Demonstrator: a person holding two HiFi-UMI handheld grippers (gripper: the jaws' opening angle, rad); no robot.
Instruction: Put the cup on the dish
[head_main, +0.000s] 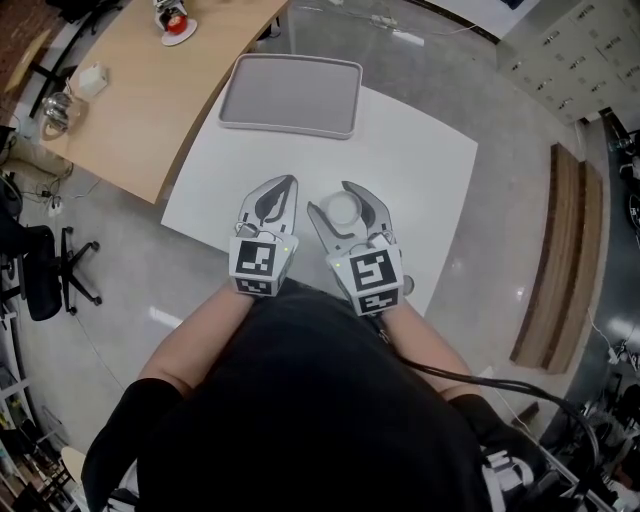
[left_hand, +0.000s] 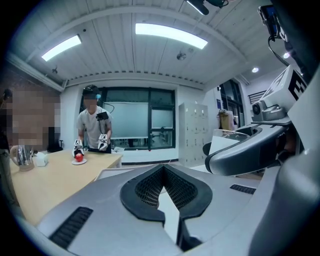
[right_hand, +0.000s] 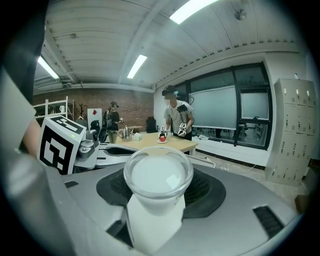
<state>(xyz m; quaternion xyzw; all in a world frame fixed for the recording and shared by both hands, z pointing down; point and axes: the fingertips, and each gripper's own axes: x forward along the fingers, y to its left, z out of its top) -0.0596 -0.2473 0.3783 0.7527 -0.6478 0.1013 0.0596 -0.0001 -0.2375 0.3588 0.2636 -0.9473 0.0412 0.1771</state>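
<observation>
A small clear cup (head_main: 343, 208) sits between the jaws of my right gripper (head_main: 336, 200), which is shut on it just above the white table (head_main: 420, 170) near its front edge. In the right gripper view the cup (right_hand: 158, 176) fills the middle, upright, rim toward the camera, between the dark pads (right_hand: 202, 192). The dish, a flat grey tray (head_main: 290, 95), lies empty at the table's far edge, well beyond both grippers. My left gripper (head_main: 284, 186) hovers beside the right one, shut with nothing in it; its pads (left_hand: 145, 192) meet at the tips.
A wooden table (head_main: 130, 90) stands at the left with a small plate holding a red object (head_main: 177, 25) and a kettle (head_main: 58, 110). A person (left_hand: 92, 125) stands at it with two grippers. An office chair (head_main: 45, 270) is lower left, a wooden bench (head_main: 560, 260) at right.
</observation>
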